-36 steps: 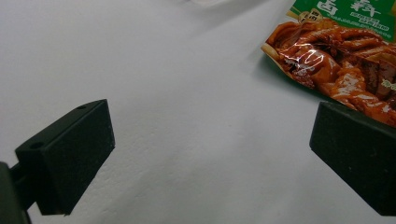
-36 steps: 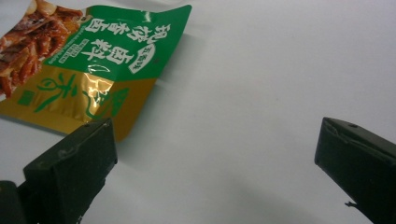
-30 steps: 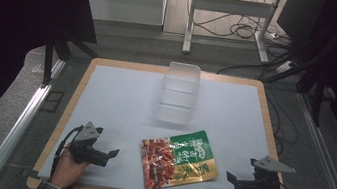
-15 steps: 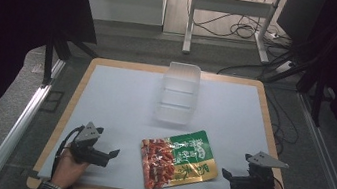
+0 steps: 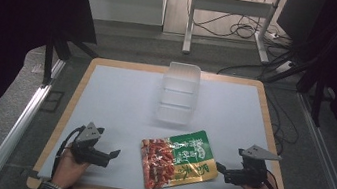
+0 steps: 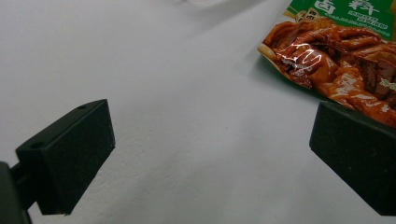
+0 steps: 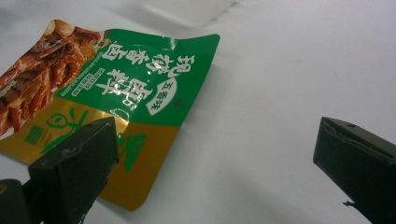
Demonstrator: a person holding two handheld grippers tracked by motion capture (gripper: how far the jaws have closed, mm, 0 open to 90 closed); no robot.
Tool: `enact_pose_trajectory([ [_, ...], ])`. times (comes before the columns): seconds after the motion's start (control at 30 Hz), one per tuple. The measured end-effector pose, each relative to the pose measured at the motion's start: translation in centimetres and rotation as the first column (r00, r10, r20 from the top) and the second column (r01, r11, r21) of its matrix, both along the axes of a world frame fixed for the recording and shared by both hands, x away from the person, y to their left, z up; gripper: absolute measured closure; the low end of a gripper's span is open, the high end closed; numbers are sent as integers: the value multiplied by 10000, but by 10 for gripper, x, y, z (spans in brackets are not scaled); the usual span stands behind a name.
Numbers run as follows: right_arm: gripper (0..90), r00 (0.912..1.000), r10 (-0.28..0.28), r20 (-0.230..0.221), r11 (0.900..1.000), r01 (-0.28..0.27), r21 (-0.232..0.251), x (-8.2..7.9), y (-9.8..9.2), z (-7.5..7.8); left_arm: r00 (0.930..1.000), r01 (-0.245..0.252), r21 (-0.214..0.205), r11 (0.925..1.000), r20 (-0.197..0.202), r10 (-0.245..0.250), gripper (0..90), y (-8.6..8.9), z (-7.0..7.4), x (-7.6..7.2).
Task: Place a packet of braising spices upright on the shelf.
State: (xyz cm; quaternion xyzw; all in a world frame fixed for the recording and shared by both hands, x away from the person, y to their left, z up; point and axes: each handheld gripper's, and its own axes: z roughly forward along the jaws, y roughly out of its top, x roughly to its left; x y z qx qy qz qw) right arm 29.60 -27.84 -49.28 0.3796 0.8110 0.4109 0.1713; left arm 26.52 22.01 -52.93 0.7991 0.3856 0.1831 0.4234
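— Left gripper view first: we see the left gripper [image 6: 210, 154] with its two black jaws spread wide, nothing between them but bare white table [image 6: 177, 93]. Past the right-hand jaw lies the red, picture-printed end of the snack packet [image 6: 336, 70].

— Agreed. From the right gripper view we find the right gripper [image 7: 215, 172] just as wide apart and just as empty. Its left-hand jaw stands in front of the packet's gold corner; we cannot tell whether it touches the foil. The packet's green panel with white lettering spreads beyond it, one corner curling up off the surface.

— From above, we place the snack packet [image 5: 179, 159] flat near the table's front edge, between the two grippers, tilted a little.

— The left gripper [image 5: 112, 154] sits apart from it to the left, the right gripper [image 5: 220, 172] close by its right end, each held in a hand.

— Farther back we see a clear plastic container [image 5: 179, 92], well apart from the packet, in the middle of the white table [image 5: 115, 96] with its wooden rim.
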Motion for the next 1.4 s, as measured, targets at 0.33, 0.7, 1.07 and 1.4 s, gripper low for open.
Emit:
enact_pose_trajectory([
  [0.33,6,9990,400,-188,9991,-402,-102,10,19,-5,10000,5,8,10000,-1,-5,1,0,0,0],
  [0.7,91,9922,857,-908,9952,-895,-386,21,40,-13,10000,26,42,10000,-15,-26,1,-1,0,0],
  [1.07,294,9785,1082,-1755,9904,-1214,-662,31,52,-22,10000,38,95,9999,-17,-38,1,-1,0,0],
  [1.4,441,9689,1760,-1739,9802,-1887,-592,38,62,-15,10000,25,165,9999,-8,-25,1,-2,-1,0],
])
